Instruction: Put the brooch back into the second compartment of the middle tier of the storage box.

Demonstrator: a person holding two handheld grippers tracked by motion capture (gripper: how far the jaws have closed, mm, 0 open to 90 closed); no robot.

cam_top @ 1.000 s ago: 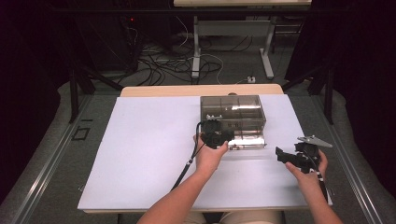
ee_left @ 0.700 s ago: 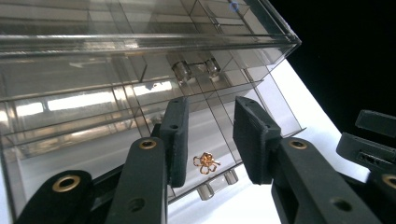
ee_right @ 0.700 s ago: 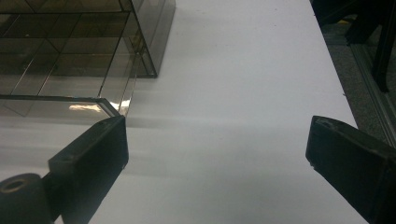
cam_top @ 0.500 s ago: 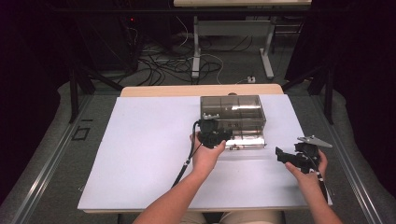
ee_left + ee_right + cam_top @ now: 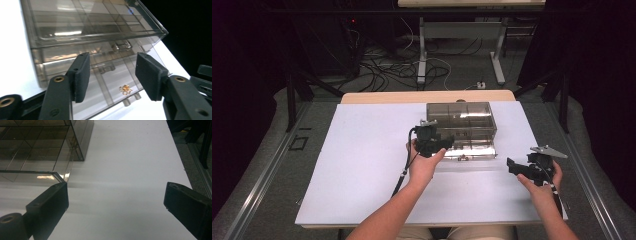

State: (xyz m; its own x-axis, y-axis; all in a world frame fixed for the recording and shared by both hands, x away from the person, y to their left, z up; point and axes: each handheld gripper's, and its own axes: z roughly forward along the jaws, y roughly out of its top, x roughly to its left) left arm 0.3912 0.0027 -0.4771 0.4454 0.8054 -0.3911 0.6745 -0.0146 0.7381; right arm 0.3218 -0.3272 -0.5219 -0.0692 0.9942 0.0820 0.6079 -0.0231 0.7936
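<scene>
A smoky clear drawer box [image 5: 462, 117] stands at the table's far middle, and its bottom drawer [image 5: 469, 151] is pulled out toward me. In the left gripper view a small gold trinket [image 5: 125, 89] lies in that drawer [image 5: 117, 82]. My left gripper [image 5: 449, 143] hovers at the drawer's left end. Its jaws have just been opening, and the pads [image 5: 80, 75] hold nothing; the drawer sits beyond them. My right gripper [image 5: 513, 166] rests to the right of the drawer, low over the table. It is wide open [image 5: 116, 195] with bare table between its jaws.
The white table top [image 5: 362, 165] has free room on the left and along the front. A corner of the box [image 5: 75, 142] lies up and left of the right gripper. Behind the table are floor cables [image 5: 412, 65] and desk legs.
The left gripper has backed a little to the left, away from the drawer, and its jaws have spread. The right hand has kept still.
</scene>
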